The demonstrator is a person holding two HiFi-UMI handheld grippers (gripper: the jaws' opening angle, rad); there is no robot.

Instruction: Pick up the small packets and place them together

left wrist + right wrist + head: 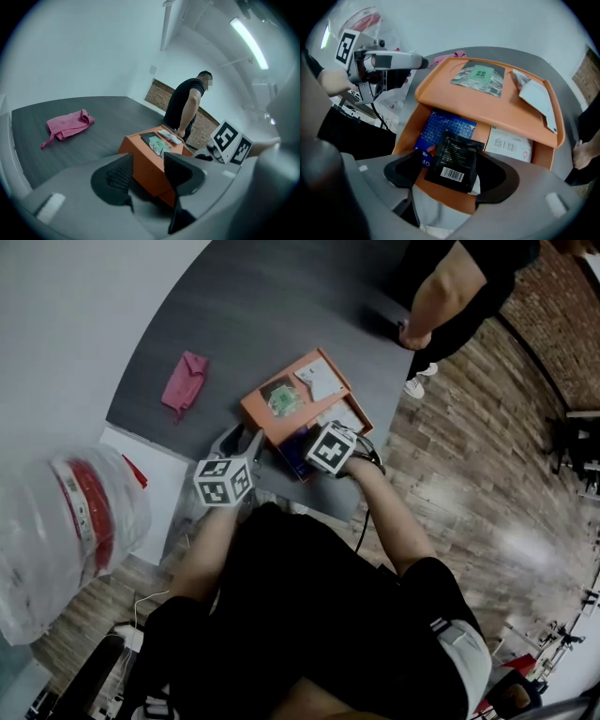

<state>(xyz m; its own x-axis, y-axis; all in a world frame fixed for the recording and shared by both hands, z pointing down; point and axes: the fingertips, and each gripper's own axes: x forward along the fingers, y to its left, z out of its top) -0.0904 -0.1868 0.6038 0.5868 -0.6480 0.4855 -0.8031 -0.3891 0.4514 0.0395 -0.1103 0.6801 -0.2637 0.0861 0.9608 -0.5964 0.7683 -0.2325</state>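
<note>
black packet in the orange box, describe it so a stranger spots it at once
On the grey table stands an orange box whose lower compartment is open. At that compartment's near rim, between the right gripper's open jaws, lies the black packet. Its white barcode sets it apart from the blue packet under it and the white packet beside it.

dark grey table, pink cloth, orange box
</note>
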